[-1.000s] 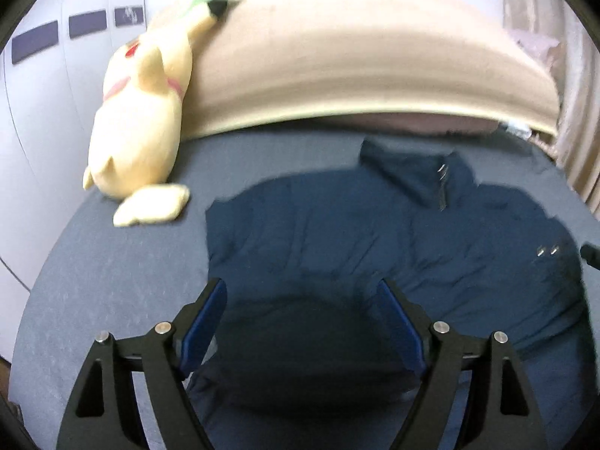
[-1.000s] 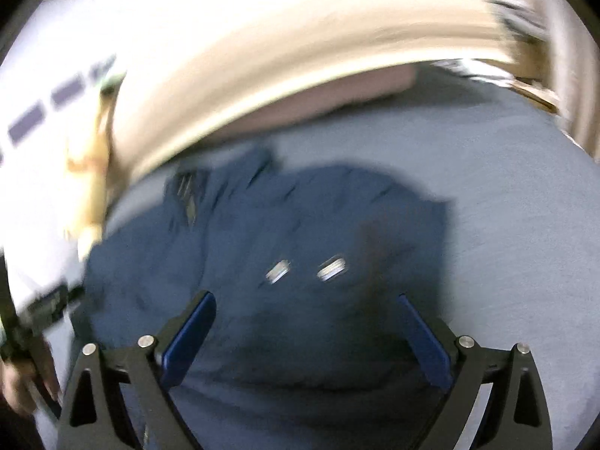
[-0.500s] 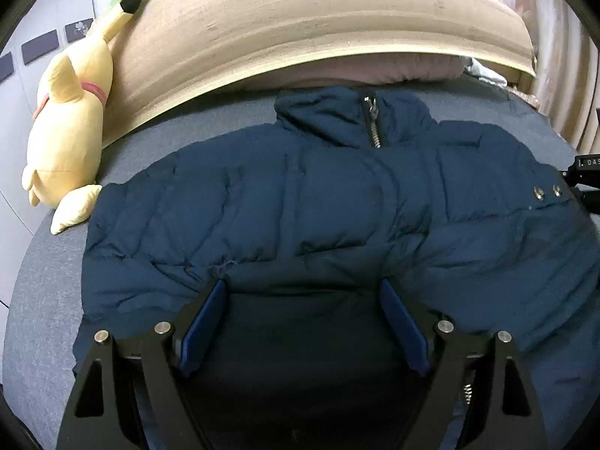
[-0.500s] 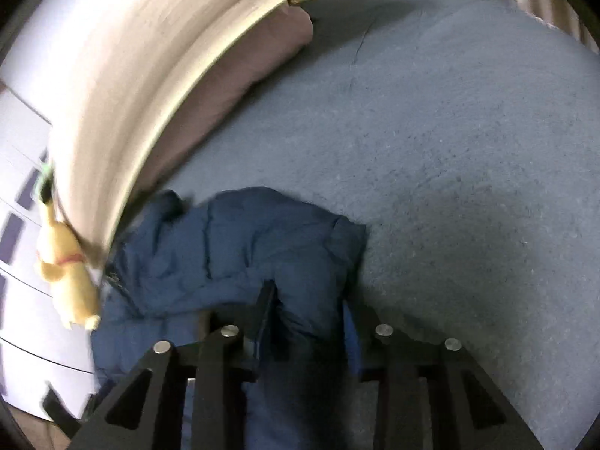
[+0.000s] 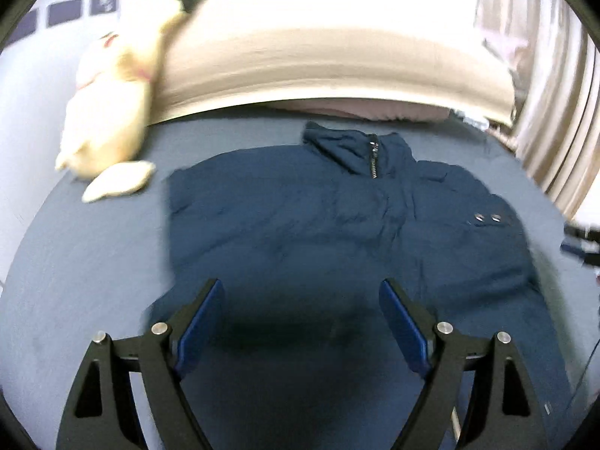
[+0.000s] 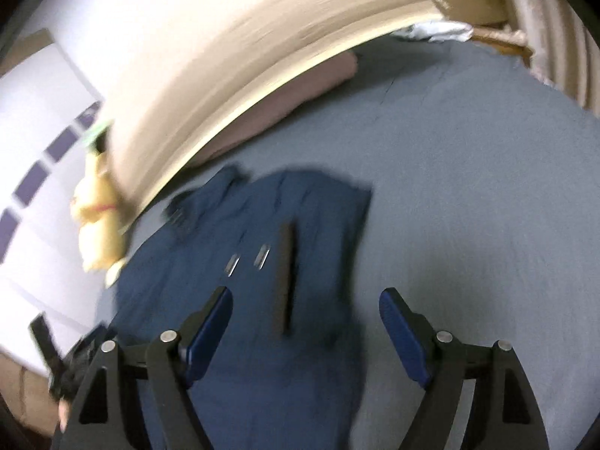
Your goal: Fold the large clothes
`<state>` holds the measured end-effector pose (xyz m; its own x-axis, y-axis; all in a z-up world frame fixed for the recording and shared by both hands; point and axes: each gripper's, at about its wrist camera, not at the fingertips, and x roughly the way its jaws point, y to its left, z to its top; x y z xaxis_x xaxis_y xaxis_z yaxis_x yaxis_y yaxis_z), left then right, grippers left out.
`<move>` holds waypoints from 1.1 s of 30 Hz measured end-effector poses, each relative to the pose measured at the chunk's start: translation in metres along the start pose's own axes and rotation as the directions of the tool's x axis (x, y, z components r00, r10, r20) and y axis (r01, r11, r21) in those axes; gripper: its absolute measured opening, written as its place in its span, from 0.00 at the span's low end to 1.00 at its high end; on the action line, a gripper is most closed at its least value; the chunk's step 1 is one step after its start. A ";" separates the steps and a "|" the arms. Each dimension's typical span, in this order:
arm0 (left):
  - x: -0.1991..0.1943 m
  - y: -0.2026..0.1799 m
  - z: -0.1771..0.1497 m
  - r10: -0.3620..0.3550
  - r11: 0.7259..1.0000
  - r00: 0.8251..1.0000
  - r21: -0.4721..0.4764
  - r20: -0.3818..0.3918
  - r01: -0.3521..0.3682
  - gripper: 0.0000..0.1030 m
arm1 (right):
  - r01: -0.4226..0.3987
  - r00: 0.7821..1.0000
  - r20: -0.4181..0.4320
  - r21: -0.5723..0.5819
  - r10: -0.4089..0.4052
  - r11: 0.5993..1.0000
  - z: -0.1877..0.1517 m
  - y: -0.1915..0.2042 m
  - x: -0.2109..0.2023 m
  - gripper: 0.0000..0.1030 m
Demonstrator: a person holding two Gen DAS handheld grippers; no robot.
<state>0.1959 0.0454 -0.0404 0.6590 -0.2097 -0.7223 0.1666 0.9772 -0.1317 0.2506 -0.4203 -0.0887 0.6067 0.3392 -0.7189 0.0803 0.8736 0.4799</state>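
Half a second on, the right gripper (image 6: 303, 315) has let go — its jaws, earlier pinched on a fold of the navy puffer jacket (image 5: 337, 232), now stand wide apart above the garment's right side with nothing between them. The left gripper (image 5: 300, 311) has drawn back from the jacket, so more of the grey bed (image 5: 93, 262) shows around it; its jaws remain spread wide and empty over the lower hem.

The jacket lies flat on the bed, front side up, directly ahead of both grippers, its collar pointing toward the beige headboard (image 5: 318, 63). The zipper (image 5: 374, 159) at the neck is closed and the quilted fabric is creased. Two metal snaps (image 5: 486, 218) glint on the right side of the jacket, where the sleeve appears folded in. A dark strap-like strip (image 6: 285, 277) crosses that part in the right wrist view. A yellow plush toy (image 5: 108, 112) leans left of the jacket, against the headboard.
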 end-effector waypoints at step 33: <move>-0.139 0.070 -0.230 -0.322 0.871 0.939 -0.425 -0.121 0.244 0.83 | -0.380 0.900 -0.131 0.233 0.416 0.895 -0.247 -0.029 -0.084 0.75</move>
<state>-0.0530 0.1504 -0.1054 0.4765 -0.5076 -0.7178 -0.0058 0.8146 -0.5799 0.0017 -0.3880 -0.1665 0.4756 0.7143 -0.5134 0.0262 0.5719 0.8199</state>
